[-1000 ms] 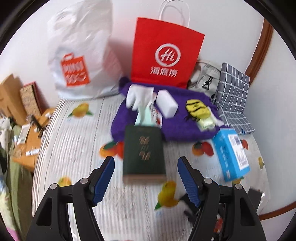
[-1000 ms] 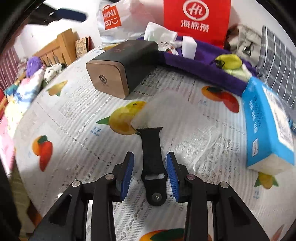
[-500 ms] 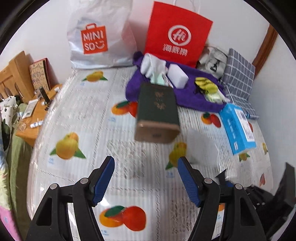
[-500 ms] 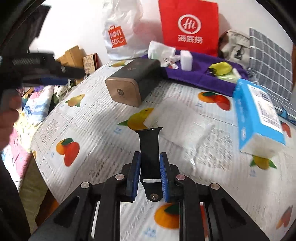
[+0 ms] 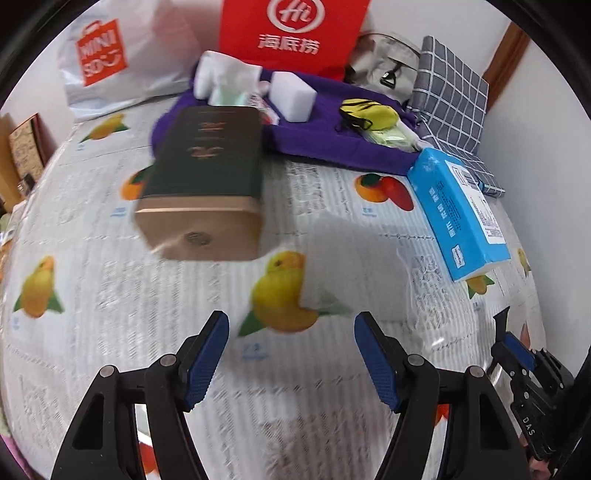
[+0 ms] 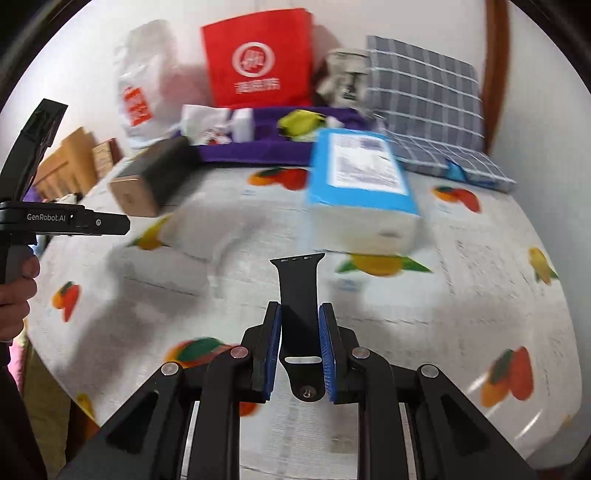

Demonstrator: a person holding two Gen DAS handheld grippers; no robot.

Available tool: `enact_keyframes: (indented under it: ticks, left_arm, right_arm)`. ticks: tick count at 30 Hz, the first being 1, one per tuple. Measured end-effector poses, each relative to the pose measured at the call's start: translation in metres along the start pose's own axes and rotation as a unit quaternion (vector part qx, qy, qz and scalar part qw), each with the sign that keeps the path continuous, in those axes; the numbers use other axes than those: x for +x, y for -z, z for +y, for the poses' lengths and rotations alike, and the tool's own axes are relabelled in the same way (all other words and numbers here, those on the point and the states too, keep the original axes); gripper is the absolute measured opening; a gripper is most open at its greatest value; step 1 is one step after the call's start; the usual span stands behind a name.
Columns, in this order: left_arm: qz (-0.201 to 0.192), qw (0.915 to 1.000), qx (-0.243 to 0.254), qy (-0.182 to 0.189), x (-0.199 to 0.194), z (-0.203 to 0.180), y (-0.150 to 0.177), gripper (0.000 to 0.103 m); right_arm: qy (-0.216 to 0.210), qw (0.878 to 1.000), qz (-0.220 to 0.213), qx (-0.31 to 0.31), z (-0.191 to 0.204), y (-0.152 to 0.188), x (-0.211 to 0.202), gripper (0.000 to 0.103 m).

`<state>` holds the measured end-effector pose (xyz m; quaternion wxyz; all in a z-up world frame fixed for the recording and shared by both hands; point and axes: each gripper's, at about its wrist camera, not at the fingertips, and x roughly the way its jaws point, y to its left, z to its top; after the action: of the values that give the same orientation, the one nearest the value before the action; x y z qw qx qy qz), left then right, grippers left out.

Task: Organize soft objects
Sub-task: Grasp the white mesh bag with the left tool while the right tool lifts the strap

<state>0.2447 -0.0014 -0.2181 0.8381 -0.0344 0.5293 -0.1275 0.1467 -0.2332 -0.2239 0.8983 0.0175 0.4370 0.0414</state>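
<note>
Firmly, right gripper [image 6: 300,354] jaws pinch a flat, matte black strap [image 6: 299,295].

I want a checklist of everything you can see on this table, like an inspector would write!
Surface: tablecloth printed with fruit, much of it bare.
Job's things: black watch strap; blue tissue pack; purple cloth carrying a white sponge block and yellow item.
Clutter: dark green box lying on its side.
Grippers: left gripper open, empty; right gripper shut on the watch strap.
Cables: nothing seen.
Surroundings: red paper bag, white shopping bag, grey checked cushion at the back.
</note>
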Motion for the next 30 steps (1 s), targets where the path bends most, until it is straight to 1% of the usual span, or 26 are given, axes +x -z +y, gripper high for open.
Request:
enact_keyframes:
  ticks: [3, 7, 11, 13, 14, 15, 17, 20, 22, 24, 29, 30]
  left_arm:
    - [-0.004, 0.9999, 0.005, 0.016, 0.011, -0.008, -0.008, 0.069]
    - [0.000, 0.9994, 0.003, 0.036, 0.026, -0.016, -0.017, 0.069]
    - [0.008, 0.9975, -0.012, 0.068, 0.038, -0.019, -0.023, 0.079]
    - [0.015, 0.9970, -0.010, 0.075, 0.044, -0.024, -0.024, 0.083]
    - [0.021, 0.9971, -0.007, 0.073, 0.048, -0.027, -0.024, 0.085]
    - [0.019, 0.9975, 0.001, 0.069, 0.049, -0.031, -0.024, 0.091]
    - [0.018, 0.9980, 0.015, 0.058, 0.051, -0.039, -0.023, 0.094]
    - [0.020, 0.9986, 0.042, 0.028, 0.057, -0.054, -0.022, 0.102]
    - [0.023, 0.9972, 0.071, 0.000, 0.062, -0.065, -0.020, 0.103]
    - [0.026, 0.9955, 0.089, -0.019, 0.066, -0.074, -0.019, 0.103]
    - [0.019, 0.9950, 0.092, -0.035, 0.067, -0.079, -0.019, 0.102]
    - [0.015, 0.9948, 0.092, -0.041, 0.067, -0.080, -0.018, 0.098]
  right_arm:
    - [0.000, 1.000, 0.005, 0.019, -0.017, 0.003, 0.006, 0.020]
    - [0.002, 1.000, 0.013, 0.022, -0.025, 0.005, 0.017, 0.020]
    - [-0.001, 0.999, 0.021, 0.029, -0.031, 0.008, 0.027, 0.020]
    - [-0.004, 0.999, 0.021, 0.033, -0.035, 0.009, 0.029, 0.020]
    - [-0.005, 0.999, 0.019, 0.033, -0.036, 0.009, 0.029, 0.020]
    - [-0.006, 0.999, 0.019, 0.033, -0.036, 0.008, 0.029, 0.020]
    - [-0.008, 0.999, 0.018, 0.033, -0.038, 0.008, 0.030, 0.020]
    - [-0.012, 0.999, 0.016, 0.036, -0.040, 0.007, 0.031, 0.020]
    - [-0.015, 0.999, 0.013, 0.041, -0.042, 0.006, 0.033, 0.020]
    - [-0.015, 0.999, 0.011, 0.044, -0.043, 0.004, 0.034, 0.020]
    - [-0.019, 0.999, 0.013, 0.047, -0.046, 0.005, 0.033, 0.022]
    - [-0.020, 0.998, 0.012, 0.050, -0.048, 0.006, 0.032, 0.023]
